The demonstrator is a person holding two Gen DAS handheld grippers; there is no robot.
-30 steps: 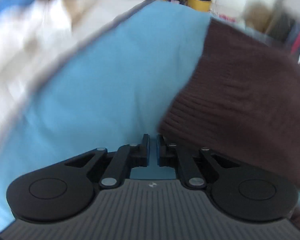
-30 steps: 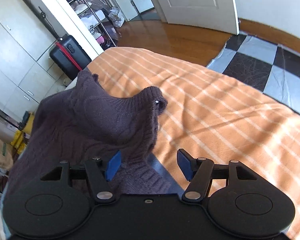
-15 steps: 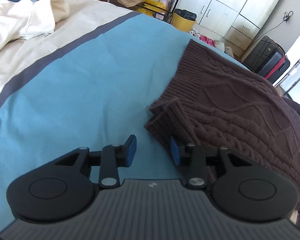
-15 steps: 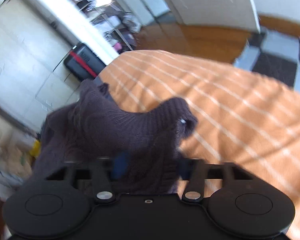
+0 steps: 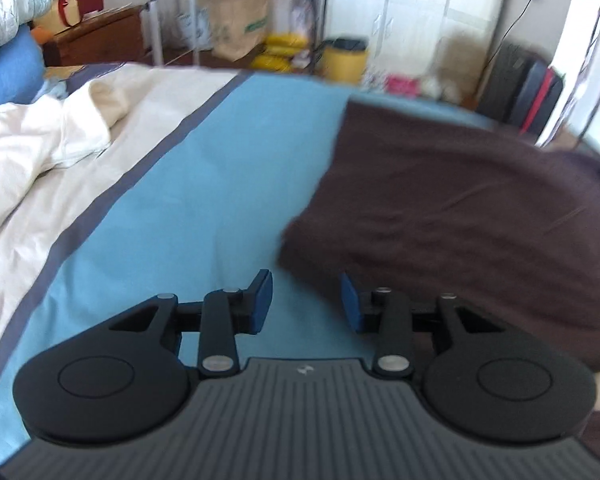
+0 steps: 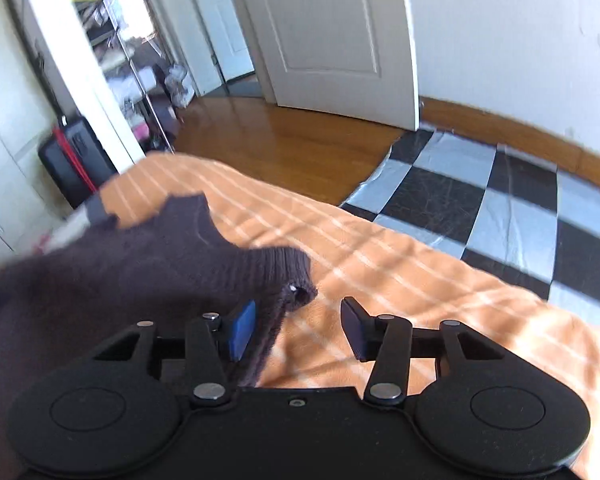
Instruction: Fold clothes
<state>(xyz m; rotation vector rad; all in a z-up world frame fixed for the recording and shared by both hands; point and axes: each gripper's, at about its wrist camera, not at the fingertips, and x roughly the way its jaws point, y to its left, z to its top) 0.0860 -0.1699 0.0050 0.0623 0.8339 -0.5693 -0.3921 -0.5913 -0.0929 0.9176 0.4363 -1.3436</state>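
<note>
While both the left gripper [image 5: 306, 300] and right gripper [image 6: 296, 330] gape wide, holding nothing, the brown sweater [image 5: 460, 216] lies on the blue bed cover [image 5: 204, 184], wood floor [image 6: 292, 148] at upper middle.

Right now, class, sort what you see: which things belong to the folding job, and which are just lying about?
Belonging to the job:
brown knitted sweater
left gripper, open
right gripper, open
blue bed cover under the sweater

Just lying about:
cream garment
paper bag
yellow bin
black suitcase
chequered mat
</note>
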